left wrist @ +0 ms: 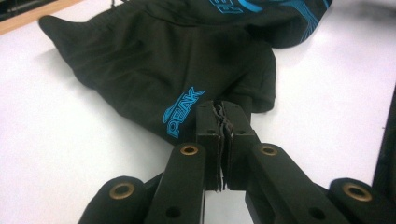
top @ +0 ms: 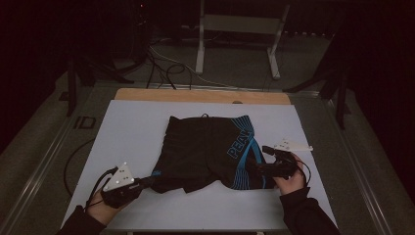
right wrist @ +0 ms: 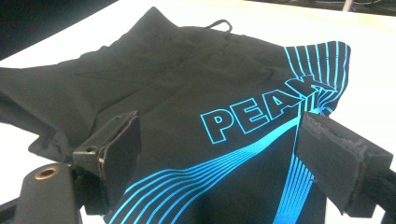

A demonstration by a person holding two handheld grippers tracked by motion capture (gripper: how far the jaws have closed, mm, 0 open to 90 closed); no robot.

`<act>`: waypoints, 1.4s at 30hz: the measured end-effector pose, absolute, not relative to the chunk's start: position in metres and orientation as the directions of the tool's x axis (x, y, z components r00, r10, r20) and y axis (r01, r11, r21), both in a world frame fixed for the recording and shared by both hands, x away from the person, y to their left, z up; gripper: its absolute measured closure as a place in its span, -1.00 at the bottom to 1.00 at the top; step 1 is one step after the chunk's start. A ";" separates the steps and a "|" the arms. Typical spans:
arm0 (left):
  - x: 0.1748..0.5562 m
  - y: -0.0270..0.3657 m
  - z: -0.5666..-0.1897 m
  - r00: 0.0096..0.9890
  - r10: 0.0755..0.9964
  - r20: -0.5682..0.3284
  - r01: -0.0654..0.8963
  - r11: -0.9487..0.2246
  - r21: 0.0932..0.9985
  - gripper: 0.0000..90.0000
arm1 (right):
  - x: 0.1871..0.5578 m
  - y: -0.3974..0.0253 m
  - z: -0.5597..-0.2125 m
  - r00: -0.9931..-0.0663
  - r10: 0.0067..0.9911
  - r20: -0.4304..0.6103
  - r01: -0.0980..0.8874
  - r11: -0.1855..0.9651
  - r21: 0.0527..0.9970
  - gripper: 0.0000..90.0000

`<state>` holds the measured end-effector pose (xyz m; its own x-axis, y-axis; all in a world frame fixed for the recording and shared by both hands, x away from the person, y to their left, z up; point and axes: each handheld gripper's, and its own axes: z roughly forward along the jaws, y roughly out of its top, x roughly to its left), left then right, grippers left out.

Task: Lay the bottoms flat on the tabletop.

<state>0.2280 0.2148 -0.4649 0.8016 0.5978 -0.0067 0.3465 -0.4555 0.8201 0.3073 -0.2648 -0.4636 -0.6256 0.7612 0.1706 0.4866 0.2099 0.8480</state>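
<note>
Lying flat mid-bench [top: 122,122], black shorts [top: 205,147] are pinched at the near-left hem by the left gripper [top: 147,183], fingers together on cloth; right gripper [top: 259,169] fingers stand apart over the right leg.

From my station the high view is dim and grainy, its surroundings sinking into black beyond the pale table [top: 137,127]. Both gripper views are brighter, the white surface nearly glaring. My nearest jaws blur softly, and faint shadows edge the shorts [left wrist: 154,65].
</note>
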 end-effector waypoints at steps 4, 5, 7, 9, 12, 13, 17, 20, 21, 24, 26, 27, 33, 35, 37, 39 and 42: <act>0.222 0.215 -0.470 0.822 0.570 -0.011 0.349 -0.489 0.799 0.94 | 0.307 -0.265 -0.463 -0.626 0.761 0.170 0.487 0.210 0.848 -0.67; 0.221 0.214 -0.473 0.829 0.560 -0.008 0.350 -0.507 0.788 0.94 | 0.307 -0.265 -0.463 -0.626 0.761 0.172 0.488 0.209 0.847 -0.67; 0.220 0.213 -0.479 0.843 0.538 -0.019 0.366 -0.547 0.753 0.91 | 0.307 -0.265 -0.463 -0.624 0.763 0.170 0.487 0.210 0.848 -0.67; 0.218 0.211 -0.485 0.849 0.528 -0.018 0.374 -0.577 0.726 0.78 | 0.307 -0.265 -0.464 -0.623 0.763 0.171 0.489 0.209 0.847 -0.67; 0.215 0.208 -0.485 0.851 0.525 -0.008 0.361 -0.574 0.735 0.43 | 0.307 -0.265 -0.463 -0.625 0.762 0.171 0.487 0.210 0.848 -0.67; 0.214 0.207 -0.482 0.853 0.523 0.000 0.348 -0.568 0.745 0.37 | 0.307 -0.265 -0.464 -0.625 0.762 0.168 0.486 0.212 0.848 -0.67; 0.214 0.196 -0.472 0.875 0.484 0.000 0.311 -0.562 0.767 0.36 | 0.308 -0.264 -0.464 -0.627 0.760 0.172 0.488 0.210 0.847 -0.67; 0.218 0.179 -0.472 0.899 0.439 0.014 0.284 -0.605 0.744 0.47 | 0.308 -0.264 -0.464 -0.626 0.759 0.179 0.491 0.206 0.847 -0.67; 0.221 0.172 -0.474 0.904 0.427 0.006 0.286 -0.616 0.734 0.51 | 0.308 -0.264 -0.464 -0.627 0.758 0.179 0.492 0.206 0.846 -0.67; 0.231 0.154 -0.482 0.915 0.404 0.004 0.287 -0.656 0.698 0.56 | 0.307 -0.263 -0.464 -0.630 0.756 0.177 0.488 0.208 0.848 -0.67; 0.236 0.141 -0.486 0.923 0.384 0.002 0.280 -0.677 0.681 0.59 | 0.308 -0.264 -0.464 -0.628 0.757 0.182 0.490 0.203 0.848 -0.67; 0.237 0.135 -0.488 0.926 0.378 -0.004 0.280 -0.679 0.679 0.59 | 0.308 -0.264 -0.464 -0.626 0.758 0.184 0.493 0.201 0.847 -0.67; 0.241 0.102 -0.499 0.931 0.360 0.055 0.251 -0.745 0.618 0.51 | 0.308 -0.265 -0.465 -0.626 0.758 0.184 0.492 0.201 0.847 -0.67; 0.244 0.097 -0.503 0.916 0.394 0.076 0.269 -0.743 0.612 0.50 | 0.307 -0.265 -0.464 -0.630 0.756 0.177 0.486 0.205 0.850 -0.67; 0.248 0.095 -0.508 0.898 0.431 0.091 0.291 -0.736 0.612 0.51 | 0.307 -0.265 -0.464 -0.629 0.757 0.178 0.486 0.205 0.849 -0.67; 0.249 0.093 -0.510 0.893 0.440 0.092 0.296 -0.729 0.618 0.52 | 0.307 -0.265 -0.464 -0.629 0.757 0.178 0.487 0.204 0.849 -0.67; 0.247 0.089 -0.508 0.895 0.431 0.116 0.280 -0.746 0.605 0.96 | 0.308 -0.266 -0.465 -0.628 0.757 0.178 0.488 0.205 0.848 -0.67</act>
